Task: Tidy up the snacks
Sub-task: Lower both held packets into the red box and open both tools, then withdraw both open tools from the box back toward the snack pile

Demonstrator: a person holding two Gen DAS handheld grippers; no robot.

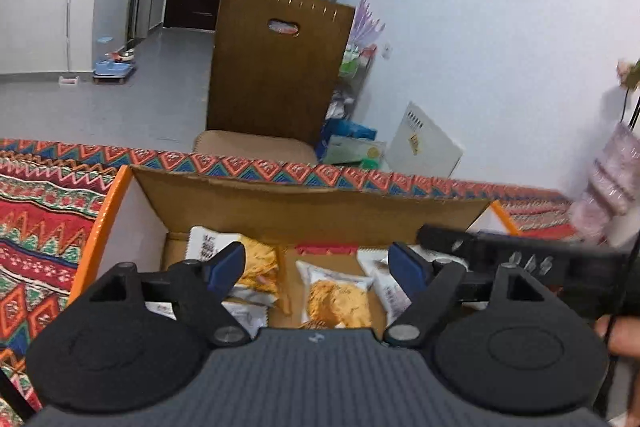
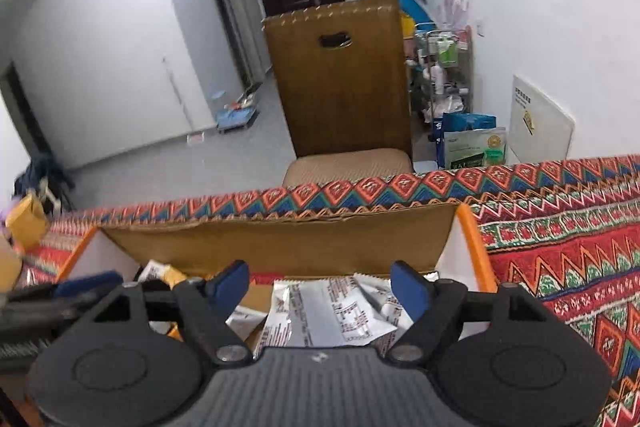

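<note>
An open cardboard box point(image 1: 312, 203) with orange edges sits on the patterned tablecloth and holds several snack packets. In the left wrist view, yellow and white packets point(image 1: 338, 293) lie on the box floor. My left gripper point(image 1: 318, 265) is open and empty above them. The right gripper's black body point(image 1: 520, 255) reaches in from the right. In the right wrist view, the box point(image 2: 280, 239) holds white packets with red print point(image 2: 332, 311). My right gripper point(image 2: 320, 285) is open and empty above them. The left gripper's blue finger point(image 2: 86, 283) shows at the left.
A wooden chair point(image 1: 276, 67) stands behind the table's far edge. A patterned tablecloth point(image 2: 568, 247) covers the table on both sides of the box. A pinkish bottle point(image 1: 608, 187) stands at the right. Bags and a cart sit by the wall point(image 2: 460, 99).
</note>
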